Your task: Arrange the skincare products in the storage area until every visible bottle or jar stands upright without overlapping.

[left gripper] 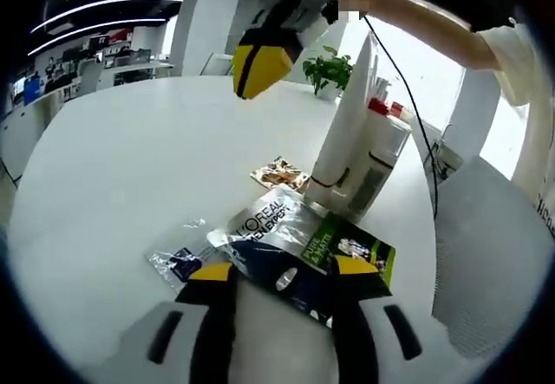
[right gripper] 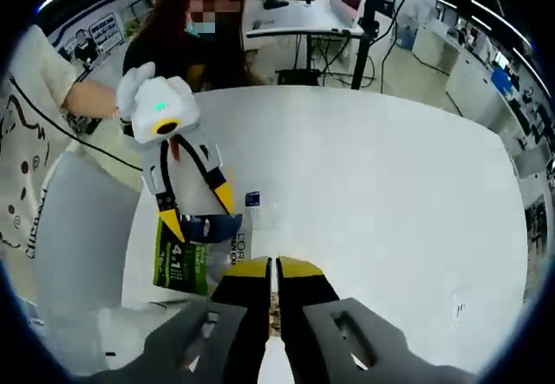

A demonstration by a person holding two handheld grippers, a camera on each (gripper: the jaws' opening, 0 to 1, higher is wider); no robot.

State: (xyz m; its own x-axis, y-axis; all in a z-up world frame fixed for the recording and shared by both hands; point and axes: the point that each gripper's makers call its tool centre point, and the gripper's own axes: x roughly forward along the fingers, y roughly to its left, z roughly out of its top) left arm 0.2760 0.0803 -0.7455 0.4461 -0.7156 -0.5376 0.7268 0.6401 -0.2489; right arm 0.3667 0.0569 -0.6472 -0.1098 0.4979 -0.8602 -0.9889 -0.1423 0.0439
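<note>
A silver and dark L'Oreal pack with a green panel (left gripper: 277,228) lies flat on the white round table (left gripper: 130,159). My left gripper (left gripper: 284,269) is open, its yellow tips set wide over the pack's near end. In the right gripper view the same left gripper (right gripper: 198,211) reaches down onto the pack (right gripper: 178,263). A tall white bottle (left gripper: 351,133) stands upright just behind the pack, with a red-capped white bottle (left gripper: 381,128) beside it. My right gripper (right gripper: 275,268) is shut with nothing in it and hangs above the table (left gripper: 260,68).
A small brown sachet (left gripper: 279,174) lies by the tall bottle's foot, and a clear-and-blue sachet (left gripper: 178,258) lies left of the pack. A potted plant (left gripper: 329,70) stands at the far edge. A grey chair (left gripper: 494,245) is at the table's right side. A person stands beyond the table (right gripper: 199,46).
</note>
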